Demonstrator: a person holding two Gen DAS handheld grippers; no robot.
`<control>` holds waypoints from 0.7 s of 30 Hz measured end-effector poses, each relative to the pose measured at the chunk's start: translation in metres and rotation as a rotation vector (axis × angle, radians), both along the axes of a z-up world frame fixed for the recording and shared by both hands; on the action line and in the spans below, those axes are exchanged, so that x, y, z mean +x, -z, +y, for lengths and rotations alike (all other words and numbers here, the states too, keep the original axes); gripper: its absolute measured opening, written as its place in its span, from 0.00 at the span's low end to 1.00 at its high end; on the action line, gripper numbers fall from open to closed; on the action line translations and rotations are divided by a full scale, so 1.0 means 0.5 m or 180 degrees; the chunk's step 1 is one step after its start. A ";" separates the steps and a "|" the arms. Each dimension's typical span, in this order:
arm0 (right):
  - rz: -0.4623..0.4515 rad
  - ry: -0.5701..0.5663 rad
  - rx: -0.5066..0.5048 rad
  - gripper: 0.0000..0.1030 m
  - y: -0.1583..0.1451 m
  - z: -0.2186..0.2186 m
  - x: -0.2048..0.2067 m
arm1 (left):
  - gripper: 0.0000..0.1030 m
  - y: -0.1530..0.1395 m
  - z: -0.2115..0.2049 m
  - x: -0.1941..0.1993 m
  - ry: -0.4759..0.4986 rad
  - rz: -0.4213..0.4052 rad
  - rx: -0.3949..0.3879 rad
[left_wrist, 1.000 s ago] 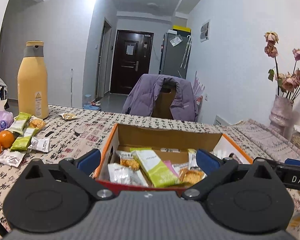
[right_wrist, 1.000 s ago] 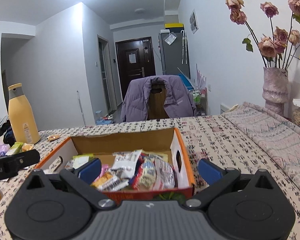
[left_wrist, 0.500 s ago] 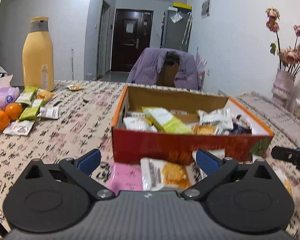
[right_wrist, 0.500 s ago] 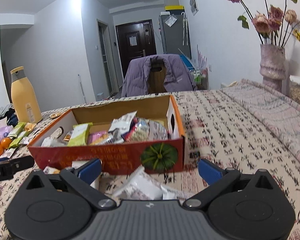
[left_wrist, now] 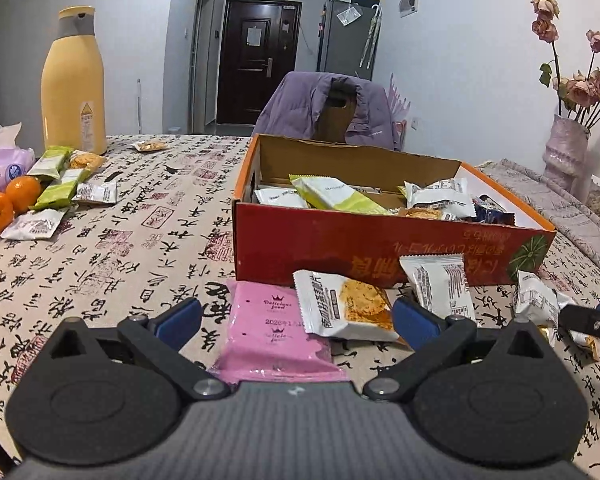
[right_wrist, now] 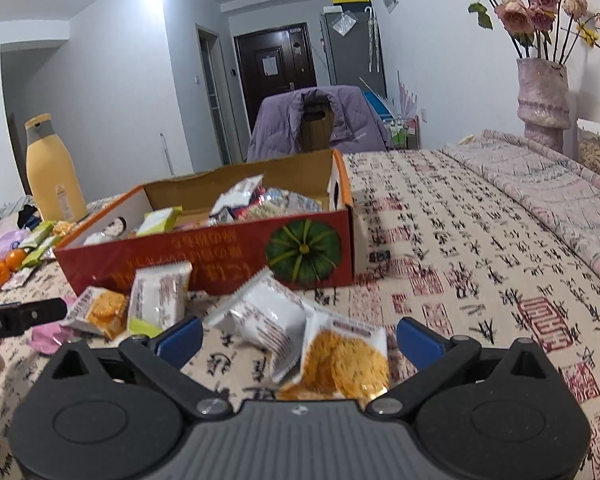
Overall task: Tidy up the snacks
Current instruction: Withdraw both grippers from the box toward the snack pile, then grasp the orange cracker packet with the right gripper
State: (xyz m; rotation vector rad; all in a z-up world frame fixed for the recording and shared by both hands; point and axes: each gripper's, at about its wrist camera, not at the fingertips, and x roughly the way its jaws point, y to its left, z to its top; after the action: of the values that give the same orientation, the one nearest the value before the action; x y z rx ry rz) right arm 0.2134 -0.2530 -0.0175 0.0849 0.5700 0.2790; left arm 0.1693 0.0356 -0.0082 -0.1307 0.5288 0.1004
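A red and orange cardboard box (left_wrist: pixel 380 248) holds several snack packets; it also shows in the right wrist view (right_wrist: pixel 220 252). In front of it lie loose packets. My left gripper (left_wrist: pixel 296 322) is open and empty, low over a pink packet (left_wrist: pixel 272 332) and a cracker packet (left_wrist: pixel 348 308). My right gripper (right_wrist: pixel 298 334) is open and empty, over a white packet (right_wrist: pixel 268 320) and an orange cracker packet (right_wrist: pixel 344 356). Another white packet (right_wrist: pixel 160 296) leans against the box.
A yellow bottle (left_wrist: pixel 74 80), oranges (left_wrist: pixel 8 200) and several green and white packets (left_wrist: pixel 60 184) lie at the far left. A vase of dried roses (right_wrist: pixel 542 92) stands at the right. A chair with a purple jacket (left_wrist: pixel 332 108) stands behind the table.
Both grippers have pulled back from over the box and come down toward the table in front of it. The loose packets before the box are now between the fingers.
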 end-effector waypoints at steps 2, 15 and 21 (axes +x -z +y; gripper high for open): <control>0.0014 0.0036 -0.0042 1.00 0.001 -0.003 -0.001 | 1.00 -0.001 0.000 -0.003 0.0002 -0.0024 -0.0014; 0.0226 0.0172 -0.0291 1.00 0.020 -0.004 0.021 | 1.00 0.003 -0.006 -0.001 -0.0001 -0.0001 0.0027; 0.0298 0.0206 -0.0205 0.86 0.022 -0.027 0.034 | 1.00 0.005 -0.006 0.000 0.0000 0.0016 0.0025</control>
State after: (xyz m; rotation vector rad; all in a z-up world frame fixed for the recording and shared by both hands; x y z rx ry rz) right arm 0.2304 -0.2668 -0.0287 0.0542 0.6674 0.1944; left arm 0.1695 0.0324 -0.0105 -0.1228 0.5332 0.1029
